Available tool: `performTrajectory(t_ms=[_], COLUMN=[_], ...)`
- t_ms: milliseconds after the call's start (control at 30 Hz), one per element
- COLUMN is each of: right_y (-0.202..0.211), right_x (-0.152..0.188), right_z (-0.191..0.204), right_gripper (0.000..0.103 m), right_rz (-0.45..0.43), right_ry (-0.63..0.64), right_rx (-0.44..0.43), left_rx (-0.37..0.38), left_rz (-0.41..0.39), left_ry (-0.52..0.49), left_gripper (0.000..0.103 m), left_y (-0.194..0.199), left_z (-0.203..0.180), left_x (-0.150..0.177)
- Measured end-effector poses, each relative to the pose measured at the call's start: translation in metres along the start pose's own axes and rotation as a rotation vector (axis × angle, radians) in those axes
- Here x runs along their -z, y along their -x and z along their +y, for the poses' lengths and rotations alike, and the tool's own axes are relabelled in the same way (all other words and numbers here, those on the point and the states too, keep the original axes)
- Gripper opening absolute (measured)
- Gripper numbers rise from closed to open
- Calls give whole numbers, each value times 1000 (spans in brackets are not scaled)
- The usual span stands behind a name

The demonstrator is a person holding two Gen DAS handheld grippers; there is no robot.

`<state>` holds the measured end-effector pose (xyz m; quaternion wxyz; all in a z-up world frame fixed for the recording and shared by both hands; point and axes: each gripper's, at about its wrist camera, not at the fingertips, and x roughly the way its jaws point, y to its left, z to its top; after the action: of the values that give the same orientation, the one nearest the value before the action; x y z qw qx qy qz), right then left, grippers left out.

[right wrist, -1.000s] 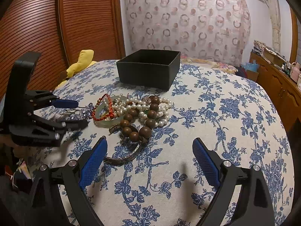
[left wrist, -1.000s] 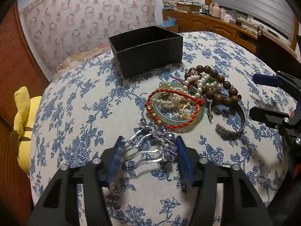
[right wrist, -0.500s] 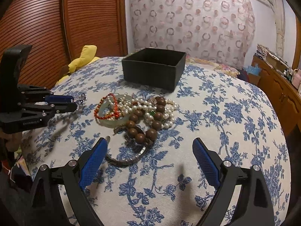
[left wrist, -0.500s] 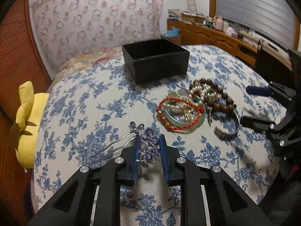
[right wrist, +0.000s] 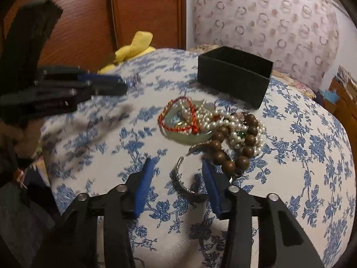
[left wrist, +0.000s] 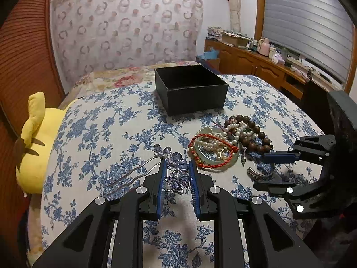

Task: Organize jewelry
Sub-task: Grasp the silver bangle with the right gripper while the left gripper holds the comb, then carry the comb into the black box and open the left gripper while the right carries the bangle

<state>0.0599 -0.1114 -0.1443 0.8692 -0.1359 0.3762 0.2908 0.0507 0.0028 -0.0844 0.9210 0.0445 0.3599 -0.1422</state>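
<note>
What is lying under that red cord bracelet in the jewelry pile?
The red cord bracelet lies on a pale green bangle, with pearl strands inside the ring. What lies beneath the bangle is hidden.

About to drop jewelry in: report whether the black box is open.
Open: the black box has no lid, and its dark interior shows.

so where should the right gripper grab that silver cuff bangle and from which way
Grip the silver cuff bangle across its near curved band, coming from above. It lies flat on the tablecloth as an open C, so one pad can go inside the curve and one outside. The right gripper already straddles it, jaws open. Avoid the far end, which runs under the brown wooden beads.
</note>
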Motion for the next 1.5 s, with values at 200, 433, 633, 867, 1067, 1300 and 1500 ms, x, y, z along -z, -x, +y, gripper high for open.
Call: performTrajectory(t_ms=[200, 433, 633, 867, 1067, 1300, 1500], right_y=[13, 14, 10, 1, -4, 9, 30], right_x=[7, 12, 5, -3, -3, -4, -18], right_z=[-19, -24, -13, -3, 8, 9, 6], right_gripper=[44, 44, 41, 34, 10, 4, 4], right_rz=[-1, 28, 19, 34, 60, 42, -18], right_ry=[-43, -34, 13, 50, 105, 79, 62], right_rx=[1, 1, -16, -33, -43, -107, -113], left_rx=[10, 22, 23, 26, 29, 39, 52], left_rz=[-6, -2, -3, -6, -26, -63, -91], left_ry=[11, 25, 28, 34, 45, 55, 59], left_gripper=[19, 19, 19, 19, 19, 19, 19], left_y=[2, -1, -1, -1, 4, 13, 17], left_z=[-1, -1, -1, 0, 4, 6, 5], left_x=[5, 8, 9, 9, 4, -4, -18])
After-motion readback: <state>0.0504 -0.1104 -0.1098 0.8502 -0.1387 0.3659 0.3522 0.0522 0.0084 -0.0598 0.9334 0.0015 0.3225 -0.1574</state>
